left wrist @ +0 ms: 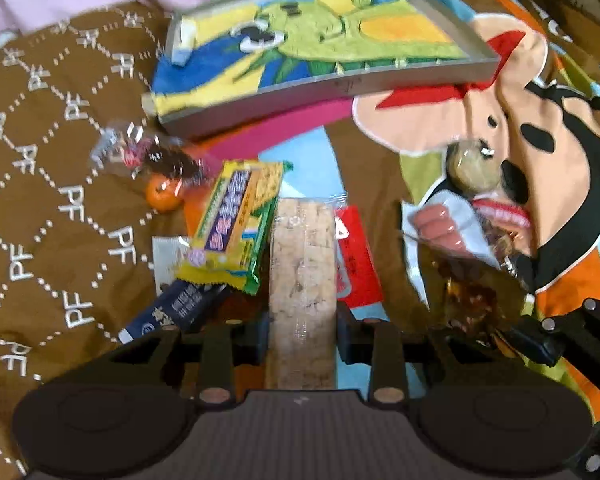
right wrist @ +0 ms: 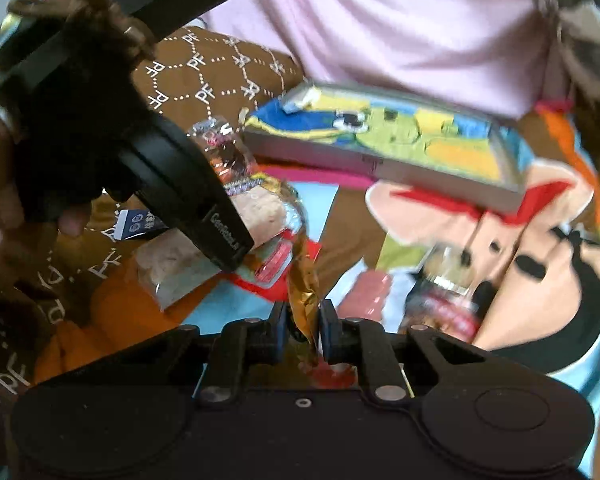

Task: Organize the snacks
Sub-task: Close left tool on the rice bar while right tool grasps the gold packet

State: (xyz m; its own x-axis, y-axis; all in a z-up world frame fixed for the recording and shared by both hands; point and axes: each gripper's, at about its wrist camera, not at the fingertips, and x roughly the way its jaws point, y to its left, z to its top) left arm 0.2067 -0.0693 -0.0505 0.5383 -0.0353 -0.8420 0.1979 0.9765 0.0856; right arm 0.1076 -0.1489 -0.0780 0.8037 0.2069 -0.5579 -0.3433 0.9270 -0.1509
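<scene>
My left gripper point(left wrist: 303, 336) is shut on a clear-wrapped beige cracker pack point(left wrist: 302, 264), held lengthwise between its pads. The right wrist view shows the same pack point(right wrist: 168, 268) under a black left finger point(right wrist: 220, 232). My right gripper point(right wrist: 304, 334) is shut on a crinkled gold wrapper point(right wrist: 305, 292); that wrapper point(left wrist: 470, 304) also appears at the lower right of the left wrist view. Loose snacks lie on the bed cover: a yellow-green packet point(left wrist: 236, 224), a dark blue packet point(left wrist: 172, 314), a red packet point(left wrist: 358, 260), a sausage pack point(left wrist: 440, 232) and a tangerine point(left wrist: 162, 196).
A shallow grey tray point(left wrist: 340, 84) lined with a cartoon towel sits beyond the snacks, also in the right wrist view point(right wrist: 320, 156). A round greenish snack point(left wrist: 474, 170) and a clear candy bag point(left wrist: 148, 152) lie nearby. A hand point(right wrist: 0, 200) holds the left gripper. Pink bedding point(right wrist: 400, 20) lies behind.
</scene>
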